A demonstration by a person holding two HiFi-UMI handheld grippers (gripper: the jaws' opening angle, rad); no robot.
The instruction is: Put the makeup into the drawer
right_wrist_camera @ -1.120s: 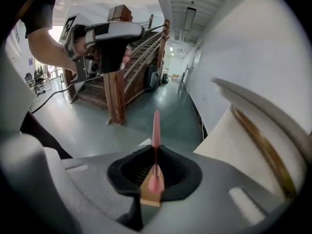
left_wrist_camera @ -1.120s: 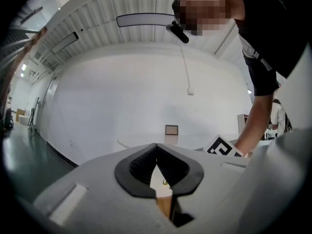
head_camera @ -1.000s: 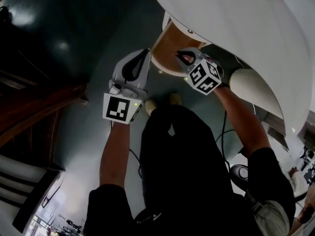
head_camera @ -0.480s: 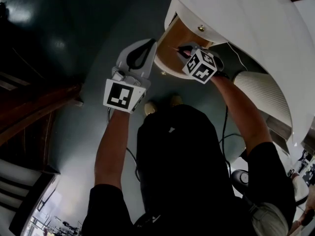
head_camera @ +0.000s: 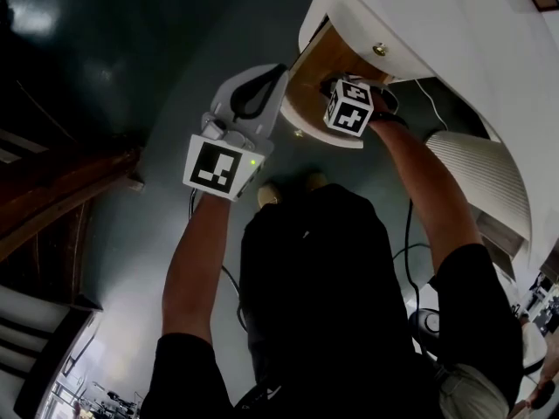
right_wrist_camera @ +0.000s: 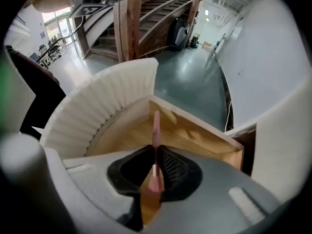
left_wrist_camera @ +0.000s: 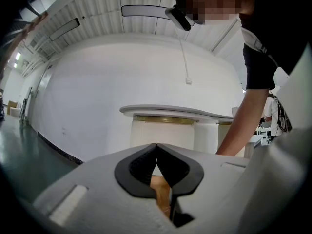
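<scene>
Dark green glossy floor [head_camera: 131,42], big white curved cabinet [head_camera: 454,24] with a pulled-out light wooden drawer [right_wrist_camera: 195,130]. Right gripper [right_wrist_camera: 155,147] has its jaws clamped on a slim pink makeup stick [right_wrist_camera: 156,126]. The stick runs straight out ahead of the jaw tips, its far end over the drawer's wooden bottom, its near end behind the pads. A white ribbed curved panel [right_wrist_camera: 97,106] is to the left of those jaws, the drawer's side wall ahead and right. Left gripper [left_wrist_camera: 156,145] has its jaws closed tip to tip with nothing between them; wood shows just below them. In the head view it hangs just beside the drawer's left edge. Small brass knob [head_camera: 380,49] on the cabinet above the right gripper.
</scene>
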